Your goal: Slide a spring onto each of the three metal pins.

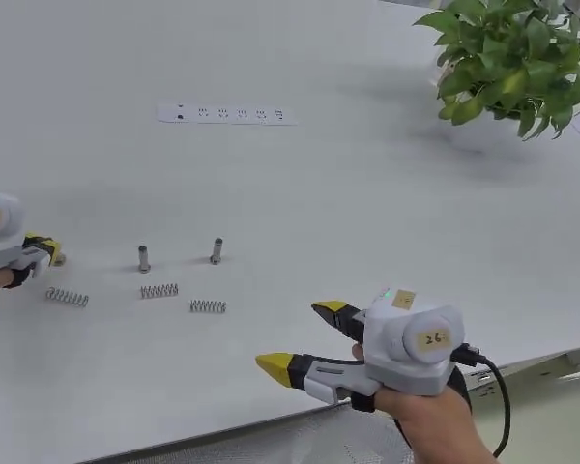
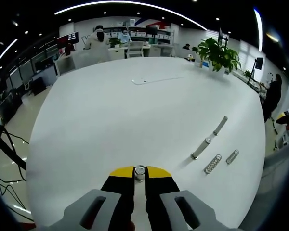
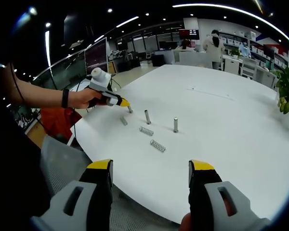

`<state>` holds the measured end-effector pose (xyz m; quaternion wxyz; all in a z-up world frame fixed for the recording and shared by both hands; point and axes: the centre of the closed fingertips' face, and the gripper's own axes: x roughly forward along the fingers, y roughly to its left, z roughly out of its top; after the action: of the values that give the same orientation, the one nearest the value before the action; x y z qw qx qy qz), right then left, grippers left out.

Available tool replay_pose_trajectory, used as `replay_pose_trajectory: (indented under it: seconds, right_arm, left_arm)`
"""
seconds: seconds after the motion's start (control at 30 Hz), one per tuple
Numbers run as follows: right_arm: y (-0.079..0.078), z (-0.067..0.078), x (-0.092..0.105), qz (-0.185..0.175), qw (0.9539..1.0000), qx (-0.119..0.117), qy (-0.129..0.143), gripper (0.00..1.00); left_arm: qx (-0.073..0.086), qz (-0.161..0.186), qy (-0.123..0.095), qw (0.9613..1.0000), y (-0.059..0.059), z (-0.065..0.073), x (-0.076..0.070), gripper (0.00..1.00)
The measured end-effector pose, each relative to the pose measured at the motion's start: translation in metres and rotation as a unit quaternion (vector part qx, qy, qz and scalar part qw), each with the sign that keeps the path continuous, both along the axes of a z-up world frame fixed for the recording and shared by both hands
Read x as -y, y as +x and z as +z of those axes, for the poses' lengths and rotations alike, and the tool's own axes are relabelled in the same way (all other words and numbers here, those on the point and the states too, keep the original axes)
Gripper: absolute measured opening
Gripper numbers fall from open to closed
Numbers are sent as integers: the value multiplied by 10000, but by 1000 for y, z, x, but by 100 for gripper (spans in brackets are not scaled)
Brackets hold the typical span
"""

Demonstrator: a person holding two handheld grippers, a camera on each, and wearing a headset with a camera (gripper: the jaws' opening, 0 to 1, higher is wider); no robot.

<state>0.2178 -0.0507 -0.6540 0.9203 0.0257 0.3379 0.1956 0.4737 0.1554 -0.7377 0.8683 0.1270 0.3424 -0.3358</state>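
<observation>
My left gripper (image 1: 46, 250) at the table's far left is shut on a short metal pin (image 2: 140, 172), whose round end shows between the yellow tips (image 2: 140, 169). Two more pins (image 1: 144, 258) (image 1: 217, 251) stand upright to its right, apart from each other. Three springs (image 1: 67, 297) (image 1: 159, 290) (image 1: 208, 306) lie flat in front of the pins. My right gripper (image 1: 300, 336) is near the front edge, open and with nothing between its fingers. The right gripper view (image 3: 151, 166) looks across at the pins (image 3: 147, 117) and springs (image 3: 157, 145).
A white power strip (image 1: 226, 114) lies at the back of the white table (image 1: 367, 213). A potted plant (image 1: 512, 58) stands at the back right. The table's front edge (image 1: 271, 423) runs just under my right hand.
</observation>
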Motion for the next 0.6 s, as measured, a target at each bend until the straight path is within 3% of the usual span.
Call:
replay_pose_trajectory:
  seconds: [0.6]
  right_arm:
    - [-8,-6,-1,-16,10000,-63,28,62]
  left_arm:
    - [-90,-217,17,9997,-26,-4,16,0]
